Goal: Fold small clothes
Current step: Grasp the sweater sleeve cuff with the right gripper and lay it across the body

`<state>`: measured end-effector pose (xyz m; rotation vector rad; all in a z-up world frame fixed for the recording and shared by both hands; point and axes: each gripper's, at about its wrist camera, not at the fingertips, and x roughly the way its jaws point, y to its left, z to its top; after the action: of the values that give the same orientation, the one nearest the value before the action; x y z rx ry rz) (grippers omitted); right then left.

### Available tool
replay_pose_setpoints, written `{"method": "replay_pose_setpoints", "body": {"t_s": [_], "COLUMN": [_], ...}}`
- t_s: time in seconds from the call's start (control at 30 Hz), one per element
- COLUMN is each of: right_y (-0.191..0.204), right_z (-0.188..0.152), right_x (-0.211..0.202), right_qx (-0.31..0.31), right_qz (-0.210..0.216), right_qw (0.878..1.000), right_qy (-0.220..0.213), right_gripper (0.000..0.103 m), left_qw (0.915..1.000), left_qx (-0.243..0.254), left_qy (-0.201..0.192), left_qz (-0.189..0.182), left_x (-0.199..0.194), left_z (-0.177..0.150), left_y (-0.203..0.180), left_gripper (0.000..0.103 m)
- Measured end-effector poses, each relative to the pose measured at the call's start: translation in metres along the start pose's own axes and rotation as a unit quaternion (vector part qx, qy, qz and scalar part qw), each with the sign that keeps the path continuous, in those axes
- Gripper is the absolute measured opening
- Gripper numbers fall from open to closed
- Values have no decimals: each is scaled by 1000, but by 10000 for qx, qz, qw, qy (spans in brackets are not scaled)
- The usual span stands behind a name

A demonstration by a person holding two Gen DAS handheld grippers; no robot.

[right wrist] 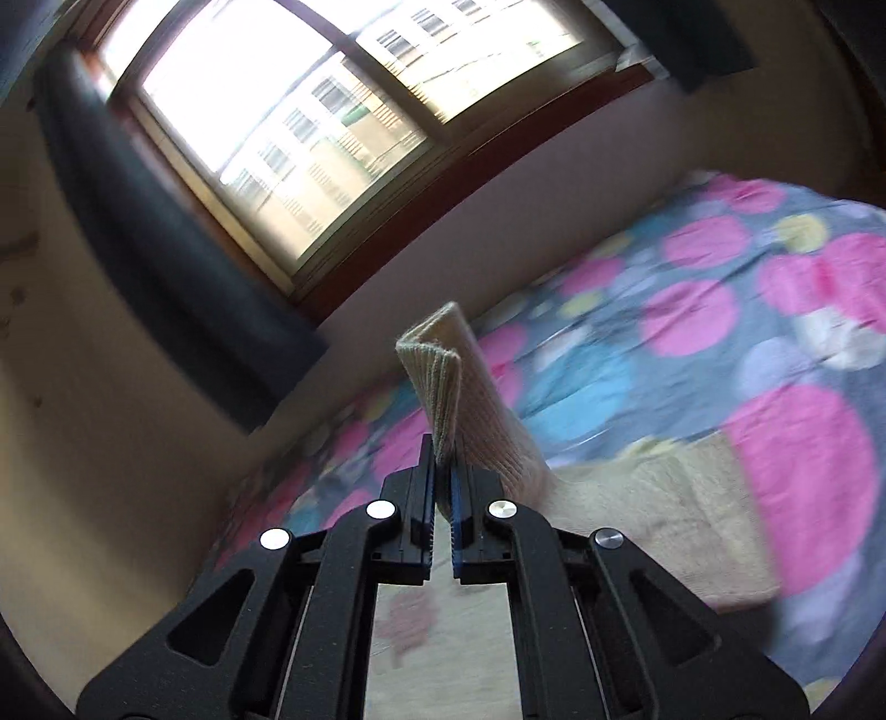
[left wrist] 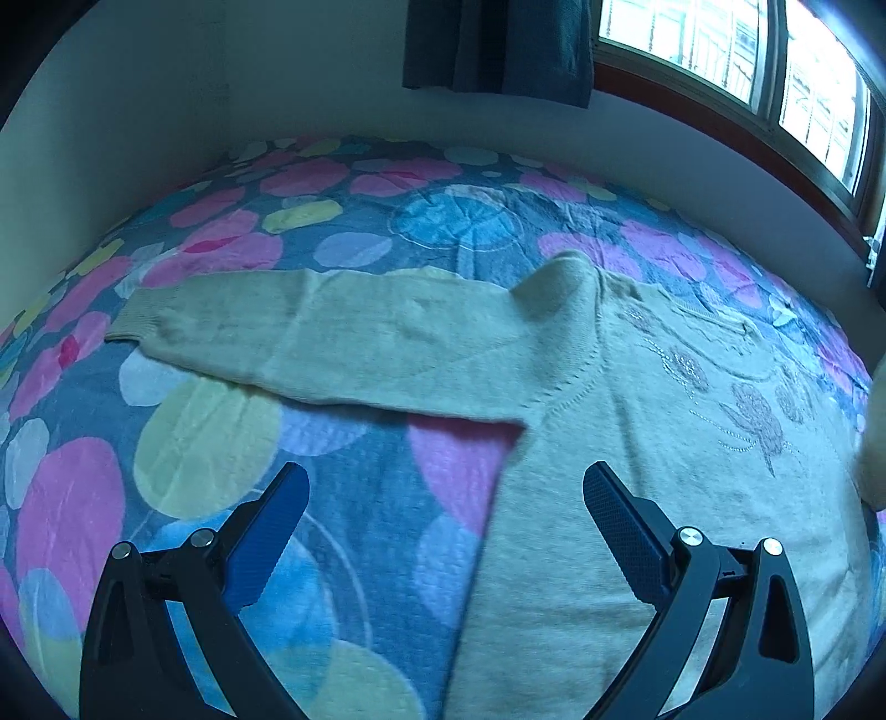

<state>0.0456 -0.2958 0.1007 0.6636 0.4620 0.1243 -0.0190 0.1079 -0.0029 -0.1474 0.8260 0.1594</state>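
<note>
A cream knit sweater [left wrist: 637,471] with beaded flower decoration lies flat on the bed, its left sleeve [left wrist: 310,332] stretched out to the left. My left gripper [left wrist: 446,487] is open and empty, hovering above the sweater's left side edge near the armpit. In the right wrist view my right gripper [right wrist: 442,476] is shut on the ribbed cuff [right wrist: 437,376] of the sweater's other sleeve and holds it lifted above the bed. The sleeve trails down to the sweater body [right wrist: 664,509] at lower right.
The bed is covered by a quilt [left wrist: 221,443] with pink, blue and yellow circles. A wall with a window [left wrist: 747,61] and a dark curtain [left wrist: 498,44] borders the bed's far side. Another wall runs along the left.
</note>
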Motion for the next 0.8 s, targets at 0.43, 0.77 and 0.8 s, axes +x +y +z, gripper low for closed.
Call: {"method": "replay_pose_setpoints", "body": {"t_s": [0.43,0.77,0.8], "right_y": [146,163,163], "right_z": [-186,-243,-247], "right_x": [108,128,129], "right_qx": [-1583,-2501,-2577], "right_qz": [402,389,366], "right_qw": [9647,9233,9182], "right_qy": [2068,2888,2986], "right_gripper": [4,4,4], "left_qw": [9999,9999,9999], "left_qx": [-129,-106,-103], "left_qy": [-43,26,35], "left_qz": [8,3,0], "left_x": [-4,0,0], "left_z": [3,-1,-1], "left_y": [16,13,13], "left_gripper": [99,99,99]}}
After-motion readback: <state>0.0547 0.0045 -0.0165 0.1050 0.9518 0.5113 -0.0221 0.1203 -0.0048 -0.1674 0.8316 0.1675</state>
